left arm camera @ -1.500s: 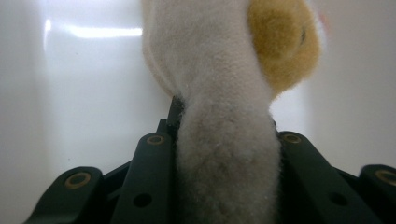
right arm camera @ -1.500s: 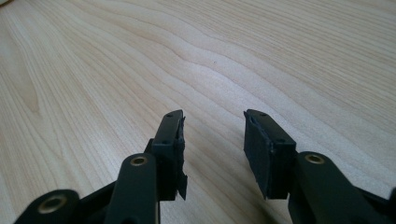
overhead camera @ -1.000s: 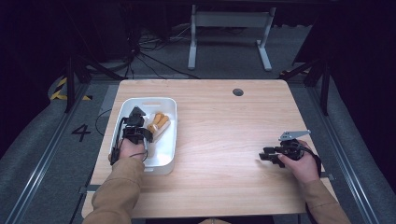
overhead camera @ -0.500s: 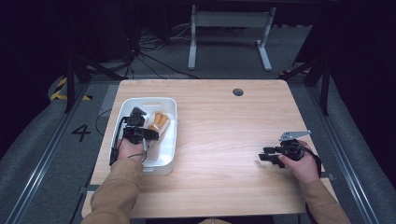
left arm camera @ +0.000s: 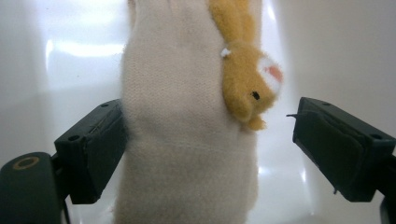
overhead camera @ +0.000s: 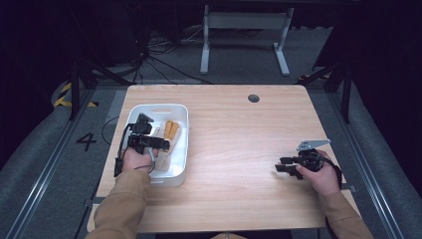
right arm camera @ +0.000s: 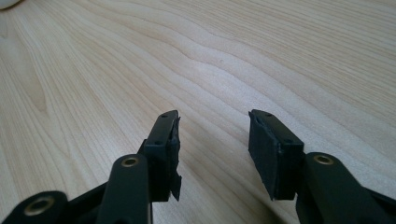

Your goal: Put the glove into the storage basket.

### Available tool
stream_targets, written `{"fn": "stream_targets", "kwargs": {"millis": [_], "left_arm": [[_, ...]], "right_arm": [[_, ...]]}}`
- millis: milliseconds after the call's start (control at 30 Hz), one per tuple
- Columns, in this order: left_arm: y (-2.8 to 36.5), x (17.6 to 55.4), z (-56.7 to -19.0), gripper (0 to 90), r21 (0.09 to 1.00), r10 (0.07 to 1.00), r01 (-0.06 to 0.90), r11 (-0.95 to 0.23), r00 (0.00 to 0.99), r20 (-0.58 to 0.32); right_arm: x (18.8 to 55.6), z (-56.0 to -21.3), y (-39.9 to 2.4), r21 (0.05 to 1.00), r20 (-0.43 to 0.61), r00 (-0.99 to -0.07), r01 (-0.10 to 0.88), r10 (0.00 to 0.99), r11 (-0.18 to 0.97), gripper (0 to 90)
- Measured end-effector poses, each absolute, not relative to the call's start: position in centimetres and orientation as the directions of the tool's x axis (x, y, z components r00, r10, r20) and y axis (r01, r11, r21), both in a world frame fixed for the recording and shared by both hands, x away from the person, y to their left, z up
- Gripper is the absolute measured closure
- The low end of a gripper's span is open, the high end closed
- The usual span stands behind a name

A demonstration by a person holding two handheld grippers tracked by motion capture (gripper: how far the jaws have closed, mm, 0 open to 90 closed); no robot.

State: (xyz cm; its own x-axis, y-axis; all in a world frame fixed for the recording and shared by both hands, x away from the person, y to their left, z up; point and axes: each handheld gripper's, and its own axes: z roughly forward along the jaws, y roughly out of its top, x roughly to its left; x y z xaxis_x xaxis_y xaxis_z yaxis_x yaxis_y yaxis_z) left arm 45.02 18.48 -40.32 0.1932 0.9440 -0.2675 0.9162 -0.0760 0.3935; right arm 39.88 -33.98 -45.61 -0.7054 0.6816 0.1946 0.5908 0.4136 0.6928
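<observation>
I had the left gripper (overhead camera: 158, 145) over the white bin (overhead camera: 181, 144) at the left of the counter (overhead camera: 239, 149), its jaws just opened and standing spread to either side of the cream glove (left arm camera: 187, 140), which lay between them on the bin floor. In the left gripper view one pad (left arm camera: 100, 149) sat against the knit edge without pressing, while the other stood clear beyond the tan plush animal (left arm camera: 247, 79) sewn on the glove. The glove's long axis ran straight away from the gripper, along the bin's length. My right gripper (overhead camera: 283, 168) rested well apart at the counter's right edge, jaws parted over bare wood, pinching nothing; the left hand was plainly the nearer. Against a second before, the left jaws had gone from clamped to wide, and neither hand had shifted.
</observation>
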Motion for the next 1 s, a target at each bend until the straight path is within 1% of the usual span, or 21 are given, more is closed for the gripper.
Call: {"fn": "stream_targets", "kwargs": {"millis": [167, 200, 300, 400, 500, 567, 633, 733, 900, 1000], "left_arm": [[18.3, 45.2, -40.7, 13.6, 0.363, 0.941, 0.928, -0.081, 0.192, -0.28], [18.3, 45.2, -40.8, 13.7, 0.348, 0.942, 0.932, -0.096, 0.198, -0.271], [18.3, 45.2, -40.8, 13.6, 0.36, 0.951, 0.927, -0.103, 0.198, -0.236], [18.4, 45.0, -40.2, 11.0, 0.39, 0.963, 0.914, -0.111, 0.196, -0.186], [18.6, 44.9, -39.7, 5.9, 0.417, 0.968, 0.899, -0.131, 0.208, -0.143], [18.8, 44.9, -39.3, 2.2, 0.424, 0.971, 0.898, -0.119, 0.195, -0.14], [19.0, 44.7, -38.8, 0.1, 0.455, 0.972, 0.882, -0.12, 0.197, -0.125], [19.1, 44.0, -37.8, 0.1, 0.508, 0.969, 0.853, -0.119, 0.212, -0.129], [18.2, 42.9, -36.0, 0.8, 0.562, 0.954, 0.813, -0.151, 0.269, -0.132], [17.2, 42.3, -35.1, 1.3, 0.592, 0.936, 0.789, -0.162, 0.313, -0.161]], "right_arm": [[39.9, -45.6, -34.0, 0.695, 0.192, -0.706, 0.588, 0.682, 0.413, 53.6], [39.9, -45.6, -34.0, 0.695, 0.19, -0.705, 0.588, 0.683, 0.414, 53.6], [39.9, -45.6, -34.0, 0.694, 0.19, -0.707, 0.587, 0.681, 0.416, 53.5], [39.8, -45.6, -34.0, 0.698, 0.189, -0.707, 0.584, 0.681, 0.414, 53.4], [39.8, -45.6, -34.0, 0.696, 0.189, -0.708, 0.585, 0.681, 0.416, 53.2], [39.8, -45.6, -34.0, 0.696, 0.187, -0.708, 0.585, 0.681, 0.416, 53.1], [39.7, -45.6, -34.0, 0.698, 0.185, -0.707, 0.584, 0.683, 0.415, 52.8], [39.6, -45.6, -34.1, 0.696, 0.184, -0.705, 0.586, 0.685, 0.416, 52.7], [39.4, -45.6, -34.2, 0.695, 0.177, -0.701, 0.586, 0.69, 0.416, 51.9], [39.2, -45.6, -34.4, 0.697, 0.178, -0.699, 0.587, 0.693, 0.413, 51.7]]}}
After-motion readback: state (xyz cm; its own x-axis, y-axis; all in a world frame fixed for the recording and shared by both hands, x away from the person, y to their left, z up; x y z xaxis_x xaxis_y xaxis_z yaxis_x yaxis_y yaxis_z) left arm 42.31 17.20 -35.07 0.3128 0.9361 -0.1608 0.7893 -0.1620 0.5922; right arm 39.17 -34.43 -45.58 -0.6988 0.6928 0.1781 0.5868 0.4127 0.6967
